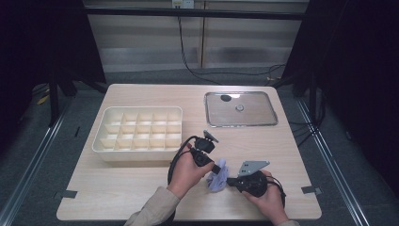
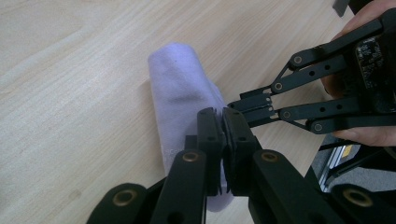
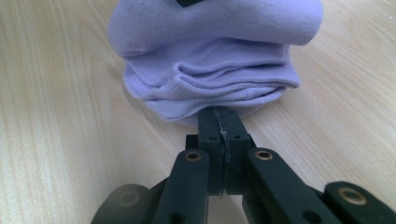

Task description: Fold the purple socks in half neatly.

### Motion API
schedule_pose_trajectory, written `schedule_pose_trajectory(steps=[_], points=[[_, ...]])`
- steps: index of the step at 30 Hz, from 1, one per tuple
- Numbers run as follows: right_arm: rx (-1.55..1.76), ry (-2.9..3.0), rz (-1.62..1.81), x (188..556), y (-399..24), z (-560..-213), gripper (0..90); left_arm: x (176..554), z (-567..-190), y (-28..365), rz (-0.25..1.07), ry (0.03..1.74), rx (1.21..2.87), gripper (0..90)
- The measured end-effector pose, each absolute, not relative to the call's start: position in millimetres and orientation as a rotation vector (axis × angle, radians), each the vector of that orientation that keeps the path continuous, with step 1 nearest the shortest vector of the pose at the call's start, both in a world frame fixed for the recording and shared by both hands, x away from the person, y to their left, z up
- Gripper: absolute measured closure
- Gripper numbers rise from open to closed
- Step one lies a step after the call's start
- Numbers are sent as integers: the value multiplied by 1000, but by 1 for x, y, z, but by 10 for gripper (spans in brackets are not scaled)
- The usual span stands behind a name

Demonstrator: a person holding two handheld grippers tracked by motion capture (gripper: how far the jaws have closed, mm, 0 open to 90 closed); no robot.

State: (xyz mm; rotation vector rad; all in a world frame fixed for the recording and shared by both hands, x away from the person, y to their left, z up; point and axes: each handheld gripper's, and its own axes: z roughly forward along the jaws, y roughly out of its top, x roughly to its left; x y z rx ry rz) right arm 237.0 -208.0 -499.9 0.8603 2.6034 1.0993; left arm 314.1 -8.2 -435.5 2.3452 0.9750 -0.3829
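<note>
A lavender cloth (image 1: 217, 179), folded into a thick bundle, lies on the wooden table near its front edge. My left gripper (image 1: 220, 165) comes at it from the left and above. In the left gripper view the left gripper (image 2: 223, 116) has its jaws closed over the cloth (image 2: 180, 88), with fabric under and between the pads. My right gripper (image 1: 229, 180) meets the bundle from the right. Its jaws (image 3: 220, 114) are pressed together at the cloth's (image 3: 210, 60) near lower edge, a thin pale strip caught between them. The right gripper (image 2: 247, 102) tip sits right beside the left one.
A cream box (image 1: 139, 129) with several compartments stands left of centre. A shallow metal tray (image 1: 240, 109) at the back right holds a small round piece (image 1: 239, 108) and a dark spot (image 1: 226, 98). Tape marks sit near the table's front corners.
</note>
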Motion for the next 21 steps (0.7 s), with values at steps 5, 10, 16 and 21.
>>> schedule_pose_trajectory(steps=[5,10,16,21], points=[[857,2603,1102,237,-206,-500,896,313,-436,-8,-387,951,2350,867],[864,2603,1111,238,-205,-500,895,311,-437,-11,-389,955,2343,867],[858,2600,1117,238,-204,-501,895,309,-440,-14,-392,934,2357,867],[855,2607,1116,238,-202,-501,894,308,-442,-15,-391,931,2355,866]])
